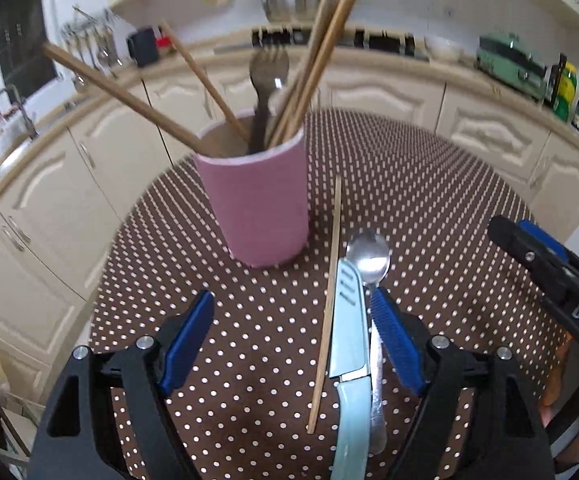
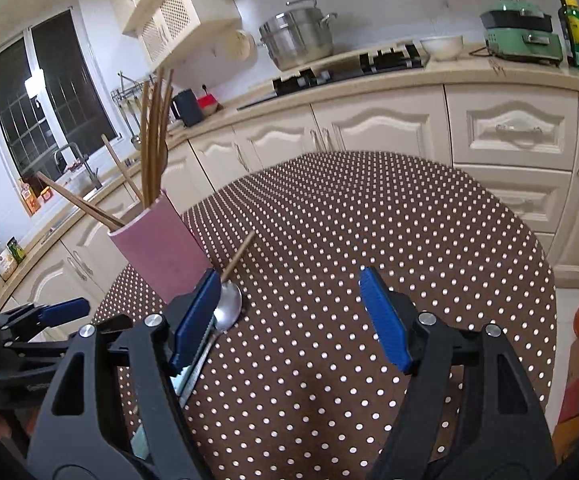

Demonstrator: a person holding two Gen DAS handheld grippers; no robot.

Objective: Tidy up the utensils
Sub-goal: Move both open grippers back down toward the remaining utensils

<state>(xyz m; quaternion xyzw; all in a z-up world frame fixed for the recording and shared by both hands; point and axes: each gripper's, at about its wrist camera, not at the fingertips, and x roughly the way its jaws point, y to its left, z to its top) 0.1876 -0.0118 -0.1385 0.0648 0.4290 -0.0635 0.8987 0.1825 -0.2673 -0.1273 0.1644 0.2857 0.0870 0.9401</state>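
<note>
We see a matte pink cylindrical cup (image 1: 257,196) at frame centre on the polka-dot cloth surface (image 1: 429,208), bristling with wooden chopsticks (image 1: 317,64). Below it lie a loose chopstick (image 1: 327,312), a pale-blue knife (image 1: 349,336) and a shiny steel spoon (image 1: 369,258). Our left claw (image 1: 293,336) and right claw (image 2: 291,314) gape wide, holding nothing.

From each hand-held gripper we look steeply down, close over the dotted desk (image 1: 429,184), both views sharing the pink cup (image 1: 257,200) and kitchen cabinets (image 2: 389,120).
</note>
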